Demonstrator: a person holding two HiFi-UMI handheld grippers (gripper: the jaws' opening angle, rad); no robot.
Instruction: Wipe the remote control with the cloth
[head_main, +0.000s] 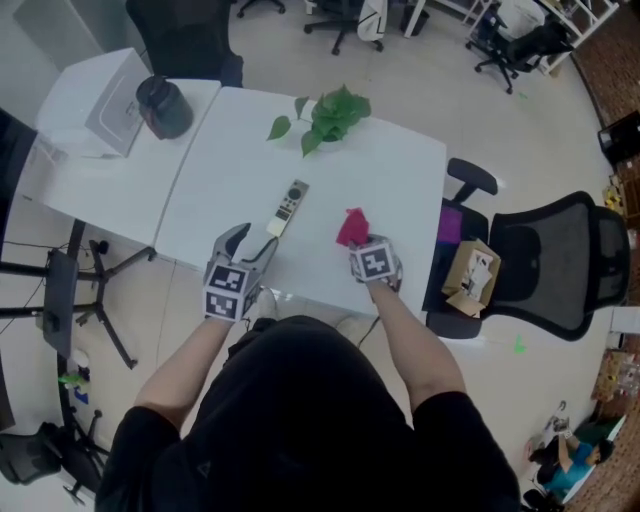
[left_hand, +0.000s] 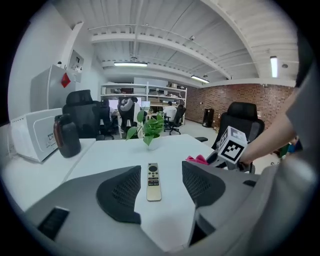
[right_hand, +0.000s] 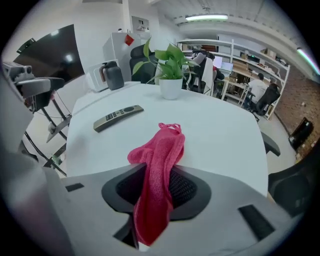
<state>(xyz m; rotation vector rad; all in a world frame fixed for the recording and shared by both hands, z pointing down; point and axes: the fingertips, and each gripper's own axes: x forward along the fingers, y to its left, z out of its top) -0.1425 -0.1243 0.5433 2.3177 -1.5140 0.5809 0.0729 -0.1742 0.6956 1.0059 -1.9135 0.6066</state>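
Observation:
A slim gold remote control (head_main: 288, 207) lies on the white table (head_main: 400, 170), a little ahead of my left gripper (head_main: 248, 248). That gripper's jaws stand wide open with nothing between them; in the left gripper view the remote (left_hand: 154, 182) lies on the table beyond the left gripper (left_hand: 160, 192). My right gripper (head_main: 364, 247) is shut on a pink cloth (head_main: 352, 227), to the right of the remote. In the right gripper view the cloth (right_hand: 161, 150) hangs out in front of the right gripper (right_hand: 156, 187), and the remote (right_hand: 118, 117) lies at the far left.
A potted green plant (head_main: 325, 115) stands at the table's far side. On the neighbouring table to the left are a black jug (head_main: 163, 107) and a white box (head_main: 105, 100). To the right stands a black office chair (head_main: 560, 265), and beside it a cardboard box (head_main: 470, 275).

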